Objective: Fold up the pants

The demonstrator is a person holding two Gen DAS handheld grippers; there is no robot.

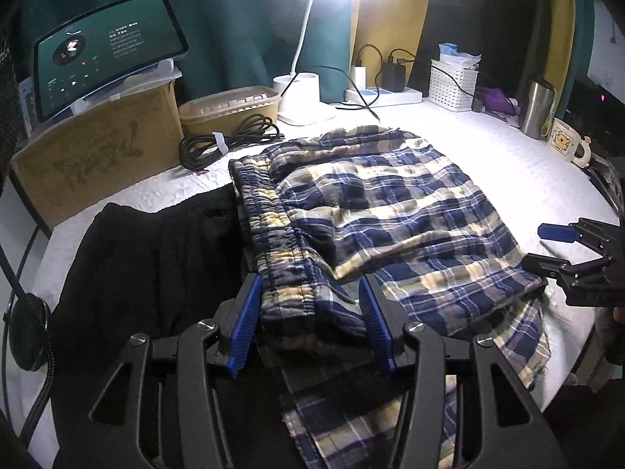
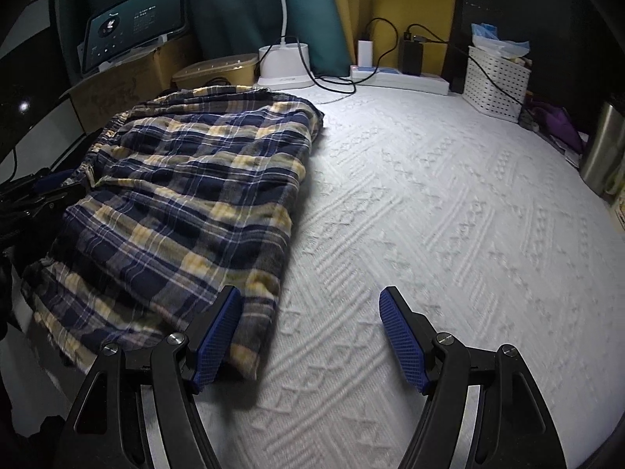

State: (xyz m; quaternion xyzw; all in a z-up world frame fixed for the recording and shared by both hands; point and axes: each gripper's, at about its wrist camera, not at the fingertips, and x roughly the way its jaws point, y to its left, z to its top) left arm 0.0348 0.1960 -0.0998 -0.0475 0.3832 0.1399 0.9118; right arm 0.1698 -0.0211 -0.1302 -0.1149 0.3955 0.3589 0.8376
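Observation:
The blue, yellow and white plaid pants (image 1: 383,215) lie folded on the white textured table cover (image 1: 488,164), waistband toward the left. My left gripper (image 1: 310,293) is open, its blue pads on either side of the near end of the elastic waistband (image 1: 273,234). My right gripper (image 2: 308,301) is open and empty just above the cover, at the near right corner of the pants (image 2: 175,195); its left pad (image 2: 218,336) overlaps the fabric edge. The right gripper also shows in the left wrist view (image 1: 547,246).
A black garment (image 1: 148,265) lies left of the pants. At the back stand a cardboard box with a tablet (image 1: 105,51), a coiled cable (image 1: 230,140), a food container (image 1: 230,107), a lamp base (image 1: 300,95), a power strip (image 2: 398,76), a white basket (image 2: 496,82), a steel tumbler (image 1: 537,107) and a mug (image 1: 564,140).

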